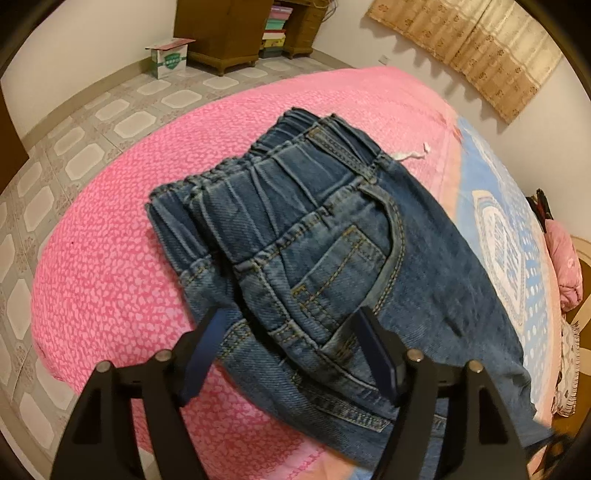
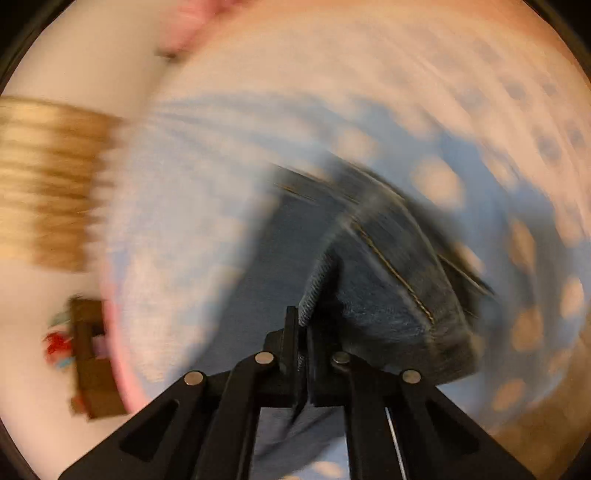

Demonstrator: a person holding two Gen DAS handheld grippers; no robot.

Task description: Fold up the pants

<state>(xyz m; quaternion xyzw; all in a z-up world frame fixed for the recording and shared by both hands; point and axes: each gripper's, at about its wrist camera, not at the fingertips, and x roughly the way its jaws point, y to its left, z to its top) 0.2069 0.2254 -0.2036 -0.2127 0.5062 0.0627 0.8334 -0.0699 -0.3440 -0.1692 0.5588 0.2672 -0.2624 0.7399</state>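
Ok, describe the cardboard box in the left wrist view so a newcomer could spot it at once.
Start at the pink bedspread and look past it across the tiled floor to the far wall. Left of the brown wooden cabinet stands the cardboard box: white, green-printed, flaps open.
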